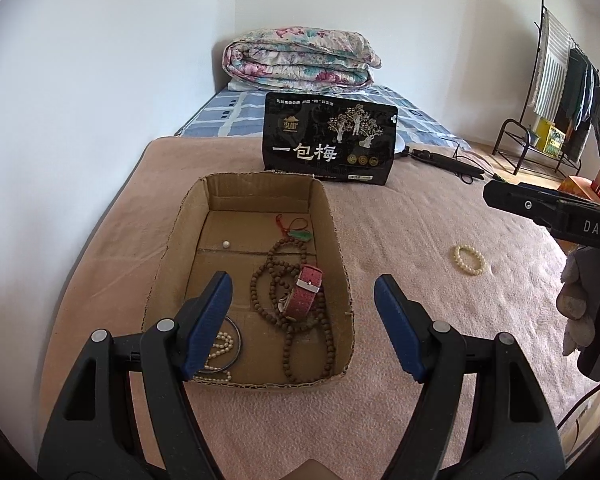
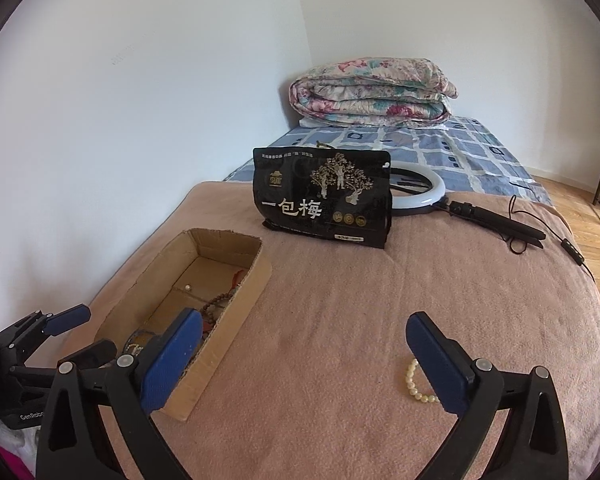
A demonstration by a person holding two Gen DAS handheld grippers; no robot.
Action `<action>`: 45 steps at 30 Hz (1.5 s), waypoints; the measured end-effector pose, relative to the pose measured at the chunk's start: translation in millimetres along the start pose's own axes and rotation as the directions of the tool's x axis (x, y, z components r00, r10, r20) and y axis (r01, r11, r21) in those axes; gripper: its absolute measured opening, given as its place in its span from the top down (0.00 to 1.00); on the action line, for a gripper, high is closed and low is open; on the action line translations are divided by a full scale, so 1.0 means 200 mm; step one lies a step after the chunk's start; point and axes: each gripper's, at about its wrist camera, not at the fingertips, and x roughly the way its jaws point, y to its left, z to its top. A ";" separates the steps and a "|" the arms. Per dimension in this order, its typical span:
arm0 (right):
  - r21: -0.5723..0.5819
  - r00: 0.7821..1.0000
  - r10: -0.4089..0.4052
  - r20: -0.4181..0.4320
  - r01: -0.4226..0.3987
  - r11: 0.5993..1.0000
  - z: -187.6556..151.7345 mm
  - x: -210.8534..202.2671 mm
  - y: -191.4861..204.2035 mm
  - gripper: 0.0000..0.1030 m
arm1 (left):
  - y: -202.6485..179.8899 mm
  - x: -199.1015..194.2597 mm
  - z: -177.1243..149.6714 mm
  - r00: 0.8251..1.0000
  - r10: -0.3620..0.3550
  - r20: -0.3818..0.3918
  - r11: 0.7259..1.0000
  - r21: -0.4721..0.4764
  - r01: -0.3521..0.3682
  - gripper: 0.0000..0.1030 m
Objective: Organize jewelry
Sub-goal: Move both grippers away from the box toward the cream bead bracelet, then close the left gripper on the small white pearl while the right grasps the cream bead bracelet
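Jewelry lies mostly inside the cardboard box (image 1: pixel 332 236) on the pink blanket (image 1: pixel 420 340) of the bed, near its left edge: a brown bead necklace (image 1: pixel 276 276), a red watch (image 1: pixel 304 290), a green pendant (image 1: pixel 301 235), a single pearl (image 1: pixel 225 244) and a pearl strand (image 1: pixel 220 346). One pearl bracelet (image 1: pixel 469 259) rests on the blanket to the right of the box, well apart from it. The left tool (image 1: pixel 302 324) is wide open over the near end of the box, holding nothing. The right tool (image 2: pixel 304 356) is also open and empty, and the bracelet sits just beside its right finger. A black snack bag (image 1: pixel 330 142) stands behind the box.
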 end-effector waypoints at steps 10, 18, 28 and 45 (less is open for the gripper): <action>0.010 0.998 -0.066 0.011 0.066 0.998 -0.06 -0.15 -0.19 0.00 | -0.15 -0.02 0.02 0.998 -0.056 0.004 0.998 0.033 0.055 0.26; 0.032 0.992 -0.125 0.020 0.124 0.992 -0.12 -0.27 -0.37 0.00 | -0.28 -0.02 0.03 0.994 -0.111 0.001 0.991 0.077 0.110 0.26; 0.086 0.985 -0.174 0.002 0.173 0.981 -0.21 -0.34 -0.59 0.00 | -0.44 0.01 -0.03 0.982 -0.185 -0.040 0.972 0.139 0.188 0.26; 0.154 0.976 -0.212 -0.051 0.217 0.964 -0.36 -0.31 -0.89 0.00 | -0.84 0.21 -0.25 0.923 -0.331 -0.197 0.891 0.257 0.375 0.40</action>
